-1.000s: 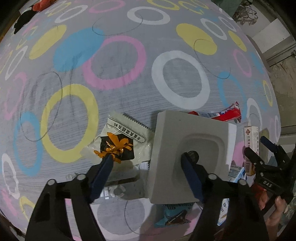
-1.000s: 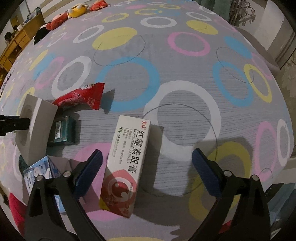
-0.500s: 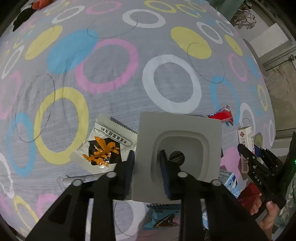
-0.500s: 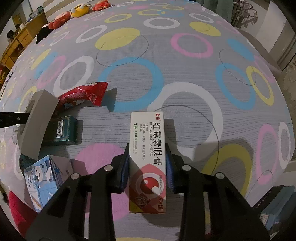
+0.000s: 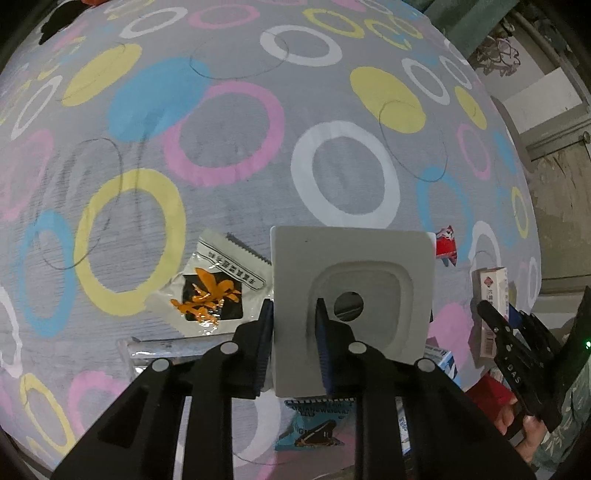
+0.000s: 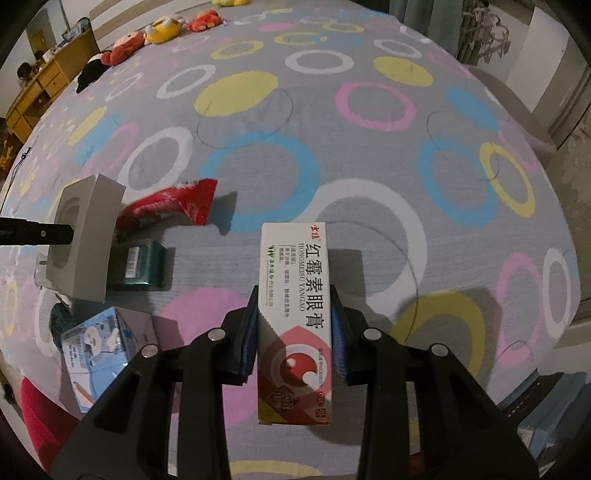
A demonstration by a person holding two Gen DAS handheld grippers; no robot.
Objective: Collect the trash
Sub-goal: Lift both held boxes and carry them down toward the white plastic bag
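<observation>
Grey bedding (image 6: 369, 155) printed with pink, blue, yellow and white rings fills both views, with plush toys (image 6: 162, 31) lined along its far edge. Against it, the left gripper (image 5: 293, 339) has its jaws closed narrowly on the left rim of a grey square moulded tray (image 5: 352, 295), one blue pad outside the edge and one inside the recess beside its round hole; the tray is lifted off the bedding. The right gripper (image 6: 293, 332) is clamped on a white eye-ointment box (image 6: 295, 317), its pads pressing both long sides. Taking the tray as landmark: a clear snack packet with orange print (image 5: 214, 288) lies just left of it, a red wrapper (image 6: 173, 206) behind it, a dark green box (image 6: 138, 266) just beside it toward the ointment box, and a light blue carton (image 6: 98, 350) nearer the camera.
</observation>
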